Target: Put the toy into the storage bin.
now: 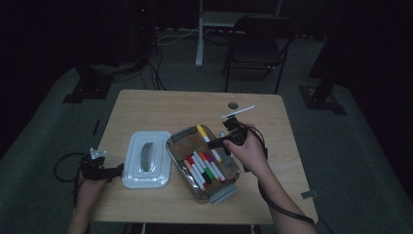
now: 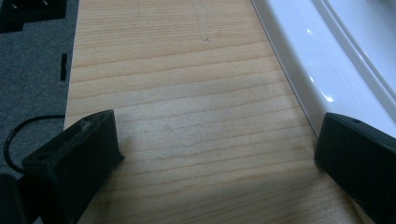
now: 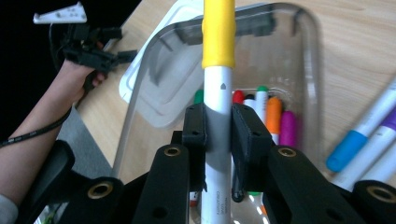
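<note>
My right gripper (image 3: 218, 135) was clamped on the yellow-capped marker (image 3: 218, 70), held over the clear container (image 1: 229, 187) at mid-counter. Approx. ten markers (image 1: 204, 168) already lay inside; a few loose markers (image 3: 369, 140) waited on the counter (image 1: 160, 105) just right of it. My left gripper (image 2: 215, 154) sat w/ jaws apart, near left, beside the white lid (image 1: 146, 158). Lid not yet on.

A white marker with a yellow cap (image 3: 218, 32) sits between the black jaws of the right gripper (image 3: 218, 135). At 6 o'clock from that cap, the clear container (image 1: 229, 192) holds white markers (image 1: 204, 168) capped red, orange, green and pink, with blue and purple caps at 3 o'clock outside it. At 9 o'clock lies a white lid (image 1: 146, 158) on the pale wood-grain table (image 1: 160, 105), beside the black left gripper (image 1: 100, 170).
</note>
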Action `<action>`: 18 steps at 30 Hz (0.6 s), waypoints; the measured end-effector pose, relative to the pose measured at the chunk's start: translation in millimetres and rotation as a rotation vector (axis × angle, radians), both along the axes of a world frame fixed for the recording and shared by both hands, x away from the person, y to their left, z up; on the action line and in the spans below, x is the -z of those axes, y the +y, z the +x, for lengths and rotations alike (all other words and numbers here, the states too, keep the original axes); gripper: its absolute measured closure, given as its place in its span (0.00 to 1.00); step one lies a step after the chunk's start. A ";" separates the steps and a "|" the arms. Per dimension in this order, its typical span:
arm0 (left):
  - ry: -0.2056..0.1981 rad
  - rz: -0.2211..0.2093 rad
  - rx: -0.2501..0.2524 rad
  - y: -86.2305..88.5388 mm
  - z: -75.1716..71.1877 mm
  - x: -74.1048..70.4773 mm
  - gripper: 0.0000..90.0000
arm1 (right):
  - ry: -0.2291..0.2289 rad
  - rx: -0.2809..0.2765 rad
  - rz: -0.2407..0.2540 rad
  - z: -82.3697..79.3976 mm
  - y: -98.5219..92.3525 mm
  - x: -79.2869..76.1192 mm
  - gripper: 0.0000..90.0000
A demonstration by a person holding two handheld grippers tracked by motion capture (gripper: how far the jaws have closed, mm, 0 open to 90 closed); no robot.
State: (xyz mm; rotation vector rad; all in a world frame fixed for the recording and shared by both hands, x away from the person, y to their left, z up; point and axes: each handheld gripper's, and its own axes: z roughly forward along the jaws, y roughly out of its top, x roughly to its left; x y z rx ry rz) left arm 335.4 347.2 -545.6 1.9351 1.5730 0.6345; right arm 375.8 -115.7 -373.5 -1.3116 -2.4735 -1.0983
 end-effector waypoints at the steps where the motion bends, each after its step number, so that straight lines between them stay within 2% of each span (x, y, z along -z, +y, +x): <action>1: -0.002 0.000 0.000 0.0 0.0 0.1 0.00 | 0.004 -0.007 0.002 -0.4 2.8 0.5 0.85; 8: 0.000 0.000 0.000 0.0 0.0 0.0 0.01 | 0.023 -0.066 -0.010 -4.8 25.6 4.8 0.85; 18: 0.000 0.000 0.000 0.0 0.0 0.0 0.00 | 0.087 -0.132 -0.054 -8.5 59.6 27.3 0.85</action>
